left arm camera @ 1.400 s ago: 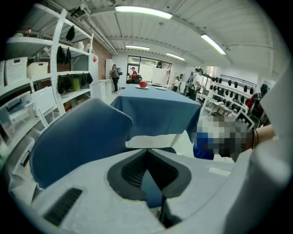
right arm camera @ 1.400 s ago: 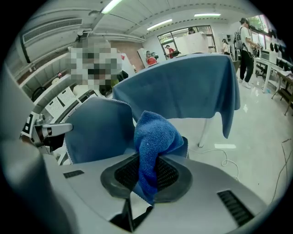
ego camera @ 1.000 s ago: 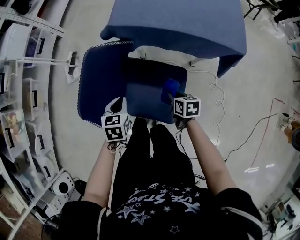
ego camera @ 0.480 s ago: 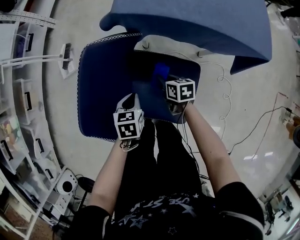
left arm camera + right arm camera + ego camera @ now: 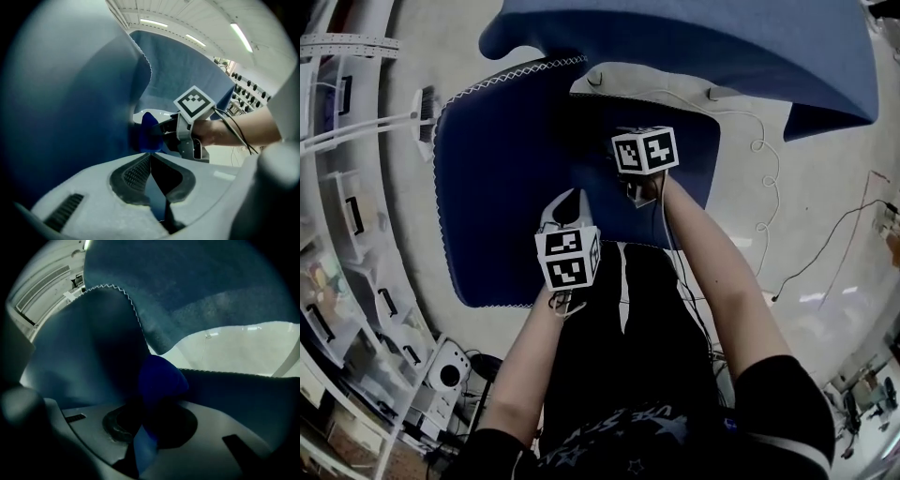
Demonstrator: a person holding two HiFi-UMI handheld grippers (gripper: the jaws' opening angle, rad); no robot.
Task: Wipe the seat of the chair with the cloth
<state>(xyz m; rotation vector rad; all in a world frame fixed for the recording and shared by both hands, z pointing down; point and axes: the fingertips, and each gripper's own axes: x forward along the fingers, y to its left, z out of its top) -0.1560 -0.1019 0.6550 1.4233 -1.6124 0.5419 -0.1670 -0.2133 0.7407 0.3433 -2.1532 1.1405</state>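
We see a bright blue cloth (image 5: 159,378) bunched between the jaws of the right hand-held gripper (image 5: 152,420). The jaws are closed on it, and a rounded fold sticks out past their tips. In the head view this hand-held gripper is over the middle of the chair's dark blue seat (image 5: 694,155), and its marker cube hides the cloth from above. From the left gripper view, the cloth sits close to the chair's broad blue backrest (image 5: 487,197), which has a white zigzag-stitched edge. We cannot tell whether the cloth is touching the seat. The left hand-held gripper (image 5: 150,161) is nearer the person, with its tips at the line where backrest and seat meet. Its jaws are closed together at the tips, with only a thin dark sliver showing between the pads. Beyond the chair stands a counter (image 5: 722,47) draped in lighter blue fabric. The pale floor (image 5: 825,169) around it carries loose cables (image 5: 820,248), and white shelves (image 5: 347,216) line the left side.
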